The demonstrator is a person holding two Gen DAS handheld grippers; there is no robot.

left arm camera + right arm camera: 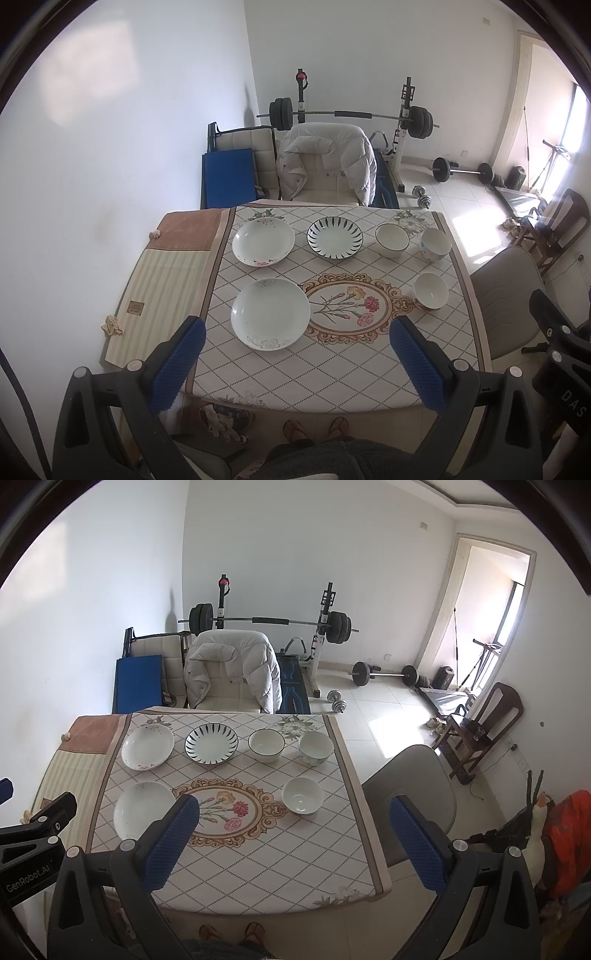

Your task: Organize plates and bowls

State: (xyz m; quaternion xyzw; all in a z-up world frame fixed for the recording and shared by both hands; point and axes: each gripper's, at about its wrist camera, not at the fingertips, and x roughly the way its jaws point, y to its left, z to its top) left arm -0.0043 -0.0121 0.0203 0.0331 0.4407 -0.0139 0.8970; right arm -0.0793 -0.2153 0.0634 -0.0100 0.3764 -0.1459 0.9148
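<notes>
Left gripper (297, 363) fingers released, right gripper (295, 843) too (near plate (142, 814) half hidden)

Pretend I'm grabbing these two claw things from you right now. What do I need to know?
Left gripper: open, empty, above the table's near edge.
Right gripper: open, empty, also raised.
Plates on the left: near plate, pink-flower plate, striped plate.
Bowls on the right: dark-rimmed bowl, far-right bowl, near bowl.
Done: nothing; all six sit apart on the tablecloth, none stacked.
Left: likely stack plates with plates and bowls with bowls.
</notes>
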